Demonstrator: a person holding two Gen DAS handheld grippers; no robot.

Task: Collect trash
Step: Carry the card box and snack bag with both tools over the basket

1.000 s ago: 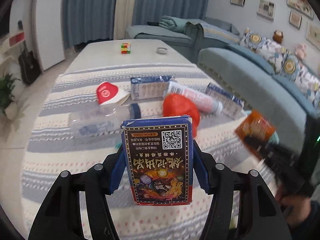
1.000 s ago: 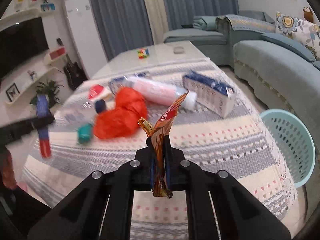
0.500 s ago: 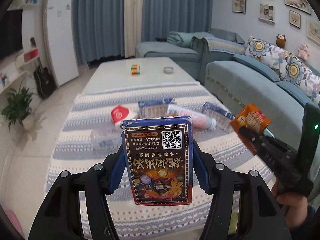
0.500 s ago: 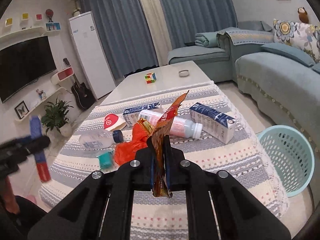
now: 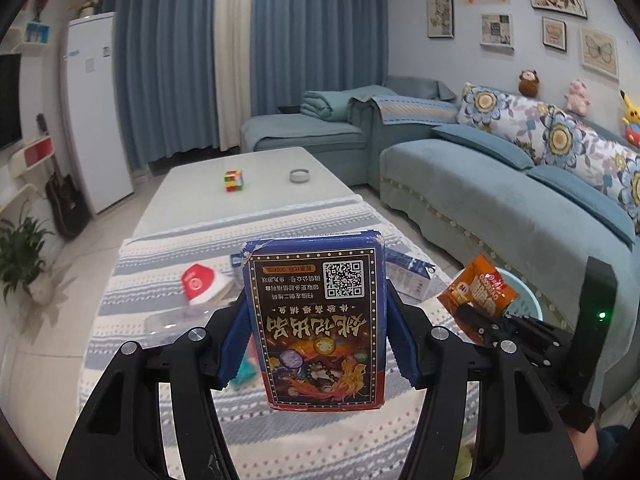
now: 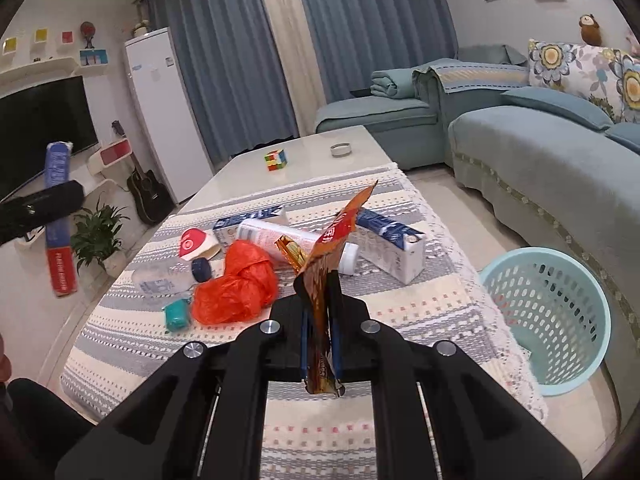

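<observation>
My left gripper point(image 5: 316, 344) is shut on a flat blue box point(image 5: 316, 320) with a QR code, held upright above the striped cloth. In the right wrist view the same blue box point(image 6: 59, 216) shows edge-on at the far left. My right gripper point(image 6: 320, 336) is shut on an orange snack wrapper point(image 6: 332, 248), also seen as the orange wrapper point(image 5: 478, 292) at the right of the left wrist view. A light blue basket point(image 6: 560, 320) stands on the floor right of the table. On the cloth lie an orange plastic bag point(image 6: 236, 284), a white bottle point(image 6: 288, 240) and a milk carton point(image 6: 392, 244).
A clear bottle point(image 6: 160, 276), a red-and-white carton point(image 6: 194, 242), a teal scrap point(image 6: 176, 312) and another blue carton point(image 6: 248, 220) lie on the cloth. A puzzle cube point(image 6: 275, 159) and a small dish point(image 6: 341, 149) sit on the far tabletop. A blue sofa point(image 6: 560, 168) runs along the right.
Both grippers have risen and pulled back from the table with their loads; the table items look smaller and lower. The basket has come fully into the right wrist view.
</observation>
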